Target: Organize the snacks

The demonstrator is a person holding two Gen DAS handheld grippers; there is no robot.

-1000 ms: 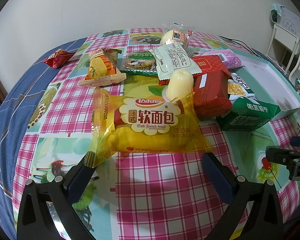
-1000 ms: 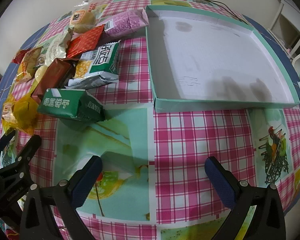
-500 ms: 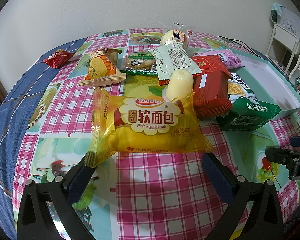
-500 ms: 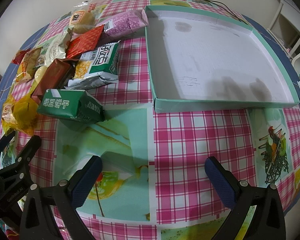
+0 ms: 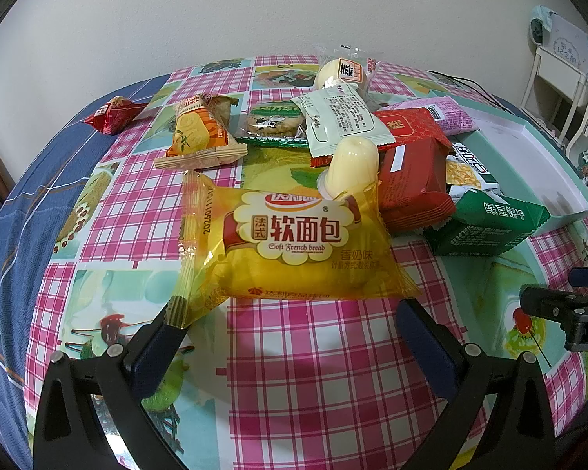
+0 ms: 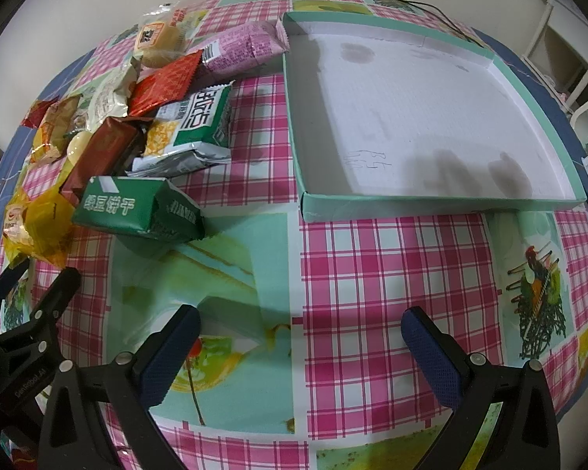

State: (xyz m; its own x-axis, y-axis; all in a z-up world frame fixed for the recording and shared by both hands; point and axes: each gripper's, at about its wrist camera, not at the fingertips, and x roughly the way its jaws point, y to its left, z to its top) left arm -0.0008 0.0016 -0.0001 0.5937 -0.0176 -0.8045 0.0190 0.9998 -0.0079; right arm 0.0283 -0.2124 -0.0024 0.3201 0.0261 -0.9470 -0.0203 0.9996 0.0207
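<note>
Pink-checked cloth with fruit panels (image 5: 317, 356) covers a table set against a plain pale wall, and a heap of packaged snacks lies across its far half. Nearest the left gripper (image 5: 290, 337), whose blue-padded fingers stand wide apart and hold nothing, sits a yellow bag of soft French bread (image 5: 290, 246); one sealed corner of the bag lies just over the tip of the gripper's left-hand finger. Behind the bag a pale yellow jelly cup (image 5: 352, 166) leans against a dark red packet (image 5: 411, 184), with a green biscuit box (image 5: 486, 227) to the right. Farther back lie an orange-and-yellow packet (image 5: 200, 133), a white packet with printed text (image 5: 341, 121), a pink packet (image 5: 450, 117) and, apart on the blue cloth, a small red wrapper (image 5: 111, 115). To the right of the heap, the right gripper (image 6: 300, 348) hovers over bare cloth, its fingers likewise spread and empty, facing a shallow teal-edged tray (image 6: 431, 203) with a white floor and nothing in it. A green-and-white corn snack bag (image 6: 192, 129) rests just beside the tray's left wall.
</note>
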